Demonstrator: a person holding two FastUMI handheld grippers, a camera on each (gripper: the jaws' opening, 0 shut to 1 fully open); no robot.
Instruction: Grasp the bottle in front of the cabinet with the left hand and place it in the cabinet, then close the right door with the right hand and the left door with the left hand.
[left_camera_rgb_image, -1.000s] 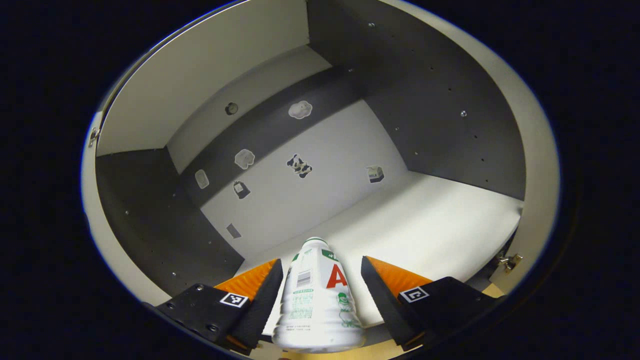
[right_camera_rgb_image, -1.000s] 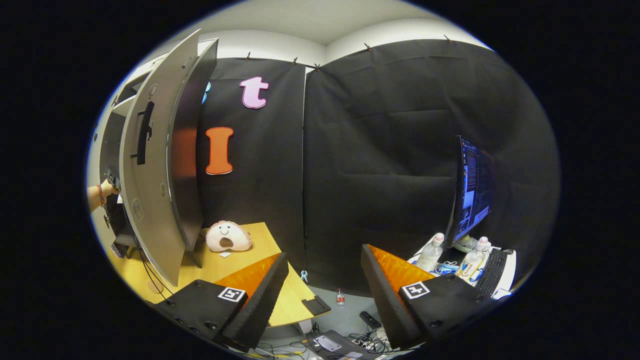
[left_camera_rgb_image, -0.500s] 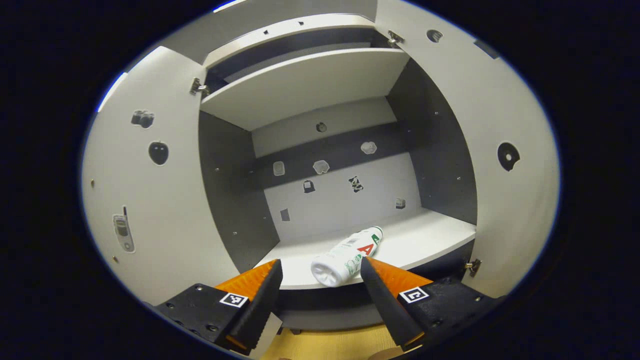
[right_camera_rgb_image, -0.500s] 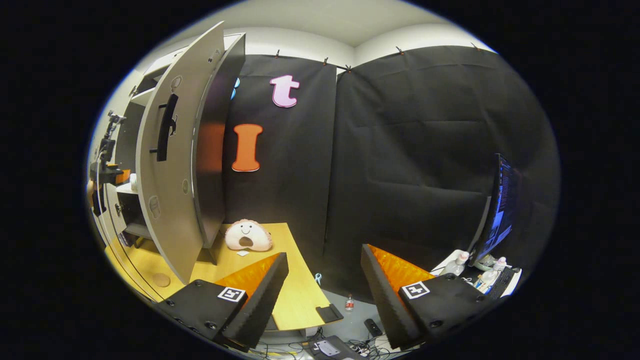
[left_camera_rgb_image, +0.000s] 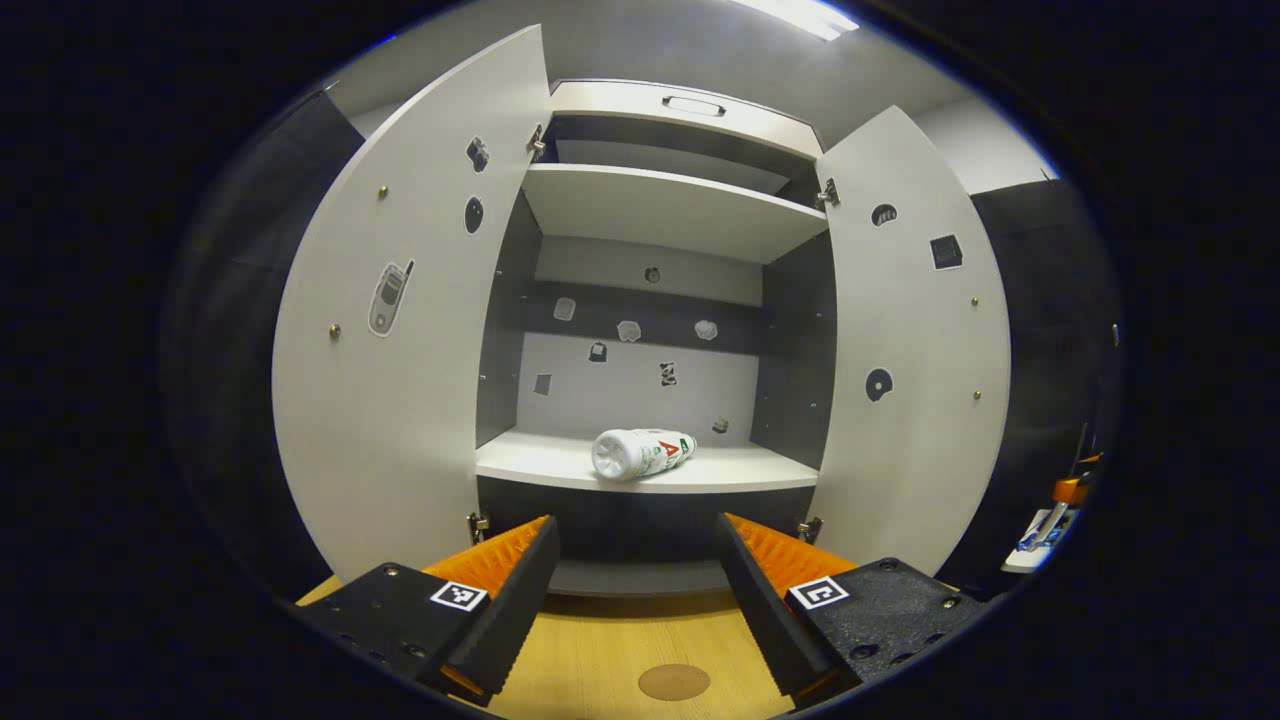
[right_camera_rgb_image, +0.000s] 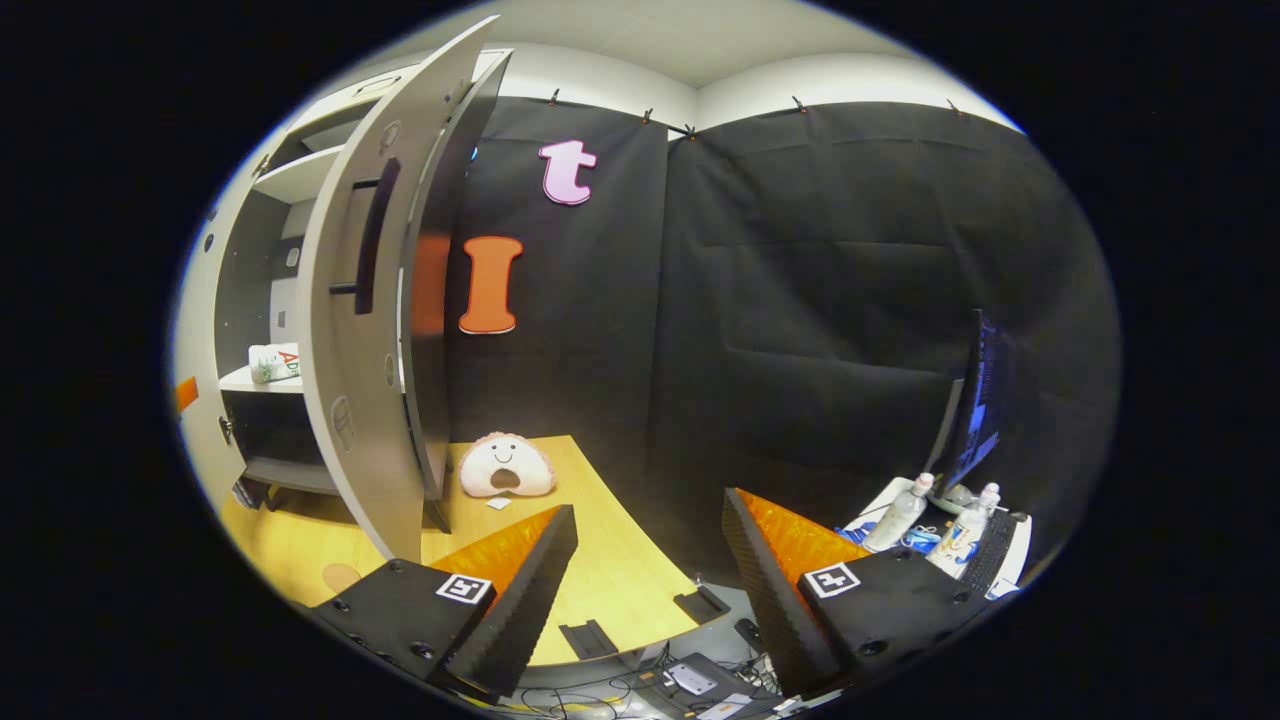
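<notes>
Bottle (left_camera_rgb_image: 642, 453), white plastic, lay sideways on the grey cabinet (left_camera_rgb_image: 660, 205) shelf; both hand-held grippers (left_camera_rgb_image: 632, 590) (right_camera_rgb_image: 648, 585) gaped empty. Slamming the right door (right_camera_rgb_image: 360, 330) might roll it out.

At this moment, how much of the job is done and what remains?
Done: the bottle lies on its side on the cabinet shelf. In hand: nothing; the left gripper and right gripper are open. Left: the right door and left door both stand open.
</notes>
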